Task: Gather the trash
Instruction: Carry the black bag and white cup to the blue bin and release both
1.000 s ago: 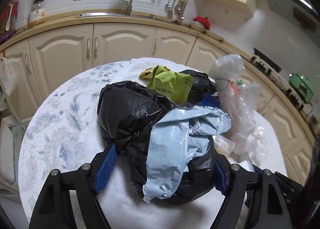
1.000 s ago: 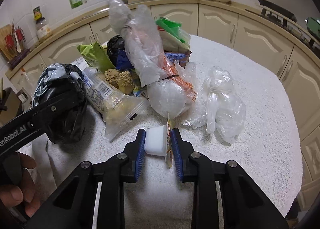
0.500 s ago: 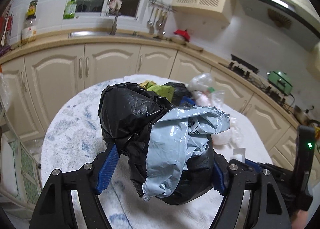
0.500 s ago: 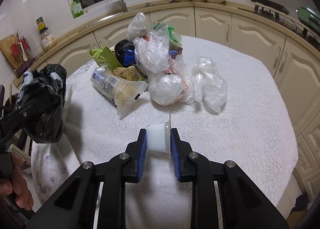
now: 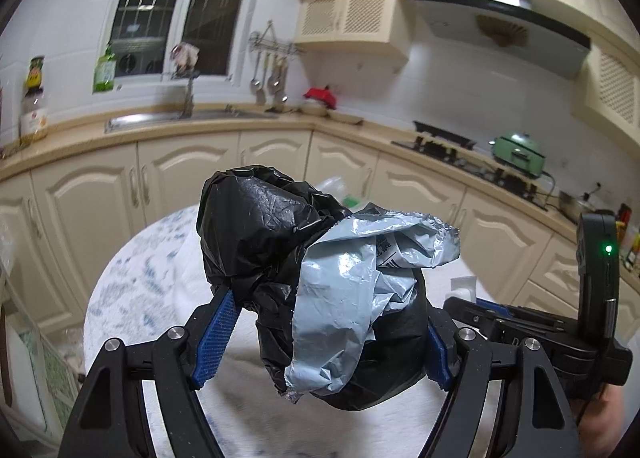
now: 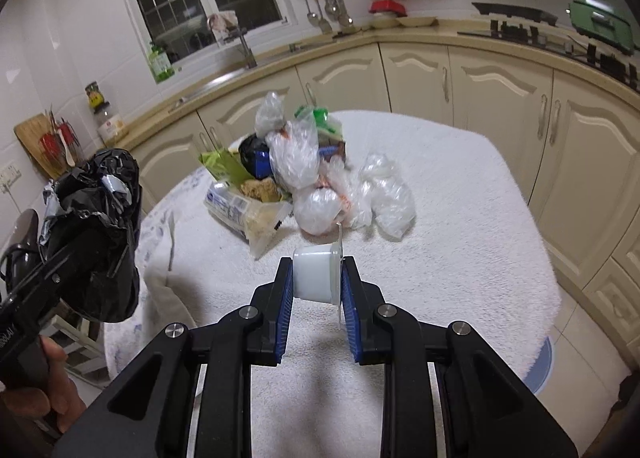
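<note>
Right gripper [image 6: 316,278]: blue pads clamped on a small white plastic cup [image 6: 316,276], held clear of the towel-covered table [image 6: 460,218]. The cup lies sideways between the pads, its peeled foil lid hanging against the right-hand pad.

Left gripper [image 5: 320,334]: jaws spread wide and pressing on a stuffed black trash bag [image 5: 260,226], lifted off the table. A pale grey mailer [image 5: 348,290] spills out of the bag toward the camera. From the right wrist view the bag hangs well off to the left of the cup, with the person's hand [image 6: 44,390] on the handle below it.

Remaining trash sits ahead of the right gripper, beyond the cup: clear plastic bags [image 6: 384,194], a green wrapper [image 6: 224,166], a printed food packet [image 6: 236,206], bunched together in one pile.

Step in hand, as I read it: carry the cup across to the bag and drop it in.
- No clear opening shows in either view; the mailer seems to crowd the mouth, so come in above it.
- Keep the clamp firm until the cup is over the opening.
- Mind the loose lid; it may snag on the plastic.
- Hold the bag steady while the pads part.
</note>
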### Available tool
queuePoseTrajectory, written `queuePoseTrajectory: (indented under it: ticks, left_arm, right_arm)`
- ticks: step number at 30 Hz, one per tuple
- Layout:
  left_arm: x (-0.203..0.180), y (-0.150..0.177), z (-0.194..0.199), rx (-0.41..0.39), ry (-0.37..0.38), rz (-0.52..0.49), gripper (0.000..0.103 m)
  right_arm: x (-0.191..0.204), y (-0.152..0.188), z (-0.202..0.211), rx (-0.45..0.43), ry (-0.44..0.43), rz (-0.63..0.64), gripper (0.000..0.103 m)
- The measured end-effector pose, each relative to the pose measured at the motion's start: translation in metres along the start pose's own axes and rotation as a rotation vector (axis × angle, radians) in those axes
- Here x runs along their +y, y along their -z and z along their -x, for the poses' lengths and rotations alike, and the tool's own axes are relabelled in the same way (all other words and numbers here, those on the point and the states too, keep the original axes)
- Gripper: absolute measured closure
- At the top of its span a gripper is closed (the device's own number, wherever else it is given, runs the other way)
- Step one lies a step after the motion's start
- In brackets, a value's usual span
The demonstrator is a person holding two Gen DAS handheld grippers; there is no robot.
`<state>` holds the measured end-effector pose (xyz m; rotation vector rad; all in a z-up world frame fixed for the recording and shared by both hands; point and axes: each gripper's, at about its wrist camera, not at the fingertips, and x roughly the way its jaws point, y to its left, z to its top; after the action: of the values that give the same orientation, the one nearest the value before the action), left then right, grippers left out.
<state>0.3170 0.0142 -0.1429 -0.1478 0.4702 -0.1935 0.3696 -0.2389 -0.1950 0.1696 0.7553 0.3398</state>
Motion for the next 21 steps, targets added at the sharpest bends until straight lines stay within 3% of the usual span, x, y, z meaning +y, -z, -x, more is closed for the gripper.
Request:
queuePoseTrajectory:
  ticks: [10, 21]
  left_arm:
    - [-0.042, 0.017, 0.026, -0.065, 0.094, -0.105, 0.028]
    - [-0.120, 0.005, 0.002, -0.064, 0.268, -0.211, 0.028]
  right_arm:
    - [-0.029, -0.016, 0.075, -0.149, 0.022, -0.034, 0.080]
    - [-0.099, -0.013, 0.137, -0.240, 0.148, -0.125, 0.080]
